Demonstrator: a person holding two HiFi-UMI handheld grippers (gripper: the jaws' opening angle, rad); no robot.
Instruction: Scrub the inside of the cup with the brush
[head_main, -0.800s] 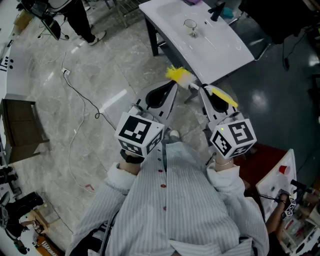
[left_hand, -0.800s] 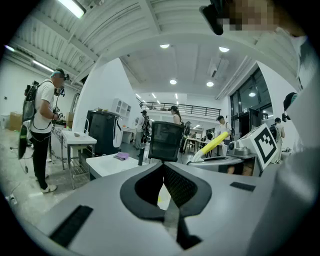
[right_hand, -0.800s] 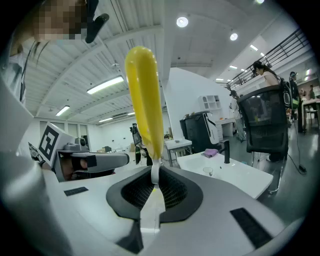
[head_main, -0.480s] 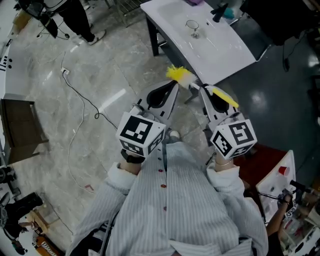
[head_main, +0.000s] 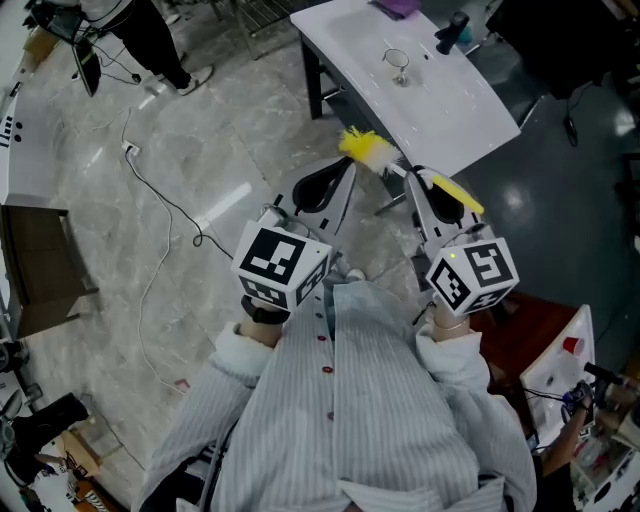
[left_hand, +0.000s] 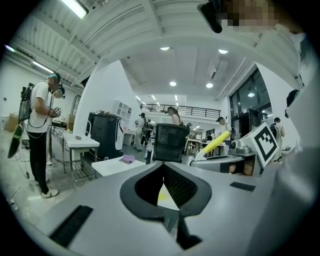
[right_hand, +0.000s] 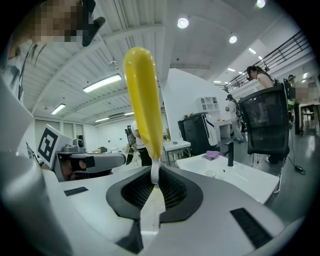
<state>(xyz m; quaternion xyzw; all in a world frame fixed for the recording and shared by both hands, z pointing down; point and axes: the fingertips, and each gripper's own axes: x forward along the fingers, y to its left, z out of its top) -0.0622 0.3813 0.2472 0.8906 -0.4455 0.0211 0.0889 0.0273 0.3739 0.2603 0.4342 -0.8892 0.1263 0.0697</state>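
Observation:
A small clear glass cup (head_main: 398, 62) stands on the white table (head_main: 455, 115), far ahead of both grippers; it also shows as the cup (right_hand: 210, 174) in the right gripper view. My right gripper (head_main: 424, 186) is shut on the brush: its yellow handle (right_hand: 144, 100) rises out of the jaws. The yellow bristle head (head_main: 365, 151) sticks out to the left, just ahead of my left gripper (head_main: 346, 172). That left gripper (left_hand: 162, 170) is shut with nothing between its pads. Both grippers hang side by side over the floor, short of the table's near edge.
A purple cloth (head_main: 400, 6) and a black upright item (head_main: 455, 30) sit at the table's far side. A black office chair (left_hand: 169, 142) stands behind the table. A person (left_hand: 40, 135) stands at the left. A cable (head_main: 160, 200) lies on the marble floor.
The whole head view has shifted slightly, so the table sits a little further right. Both grippers keep their pose and the brush stays gripped.

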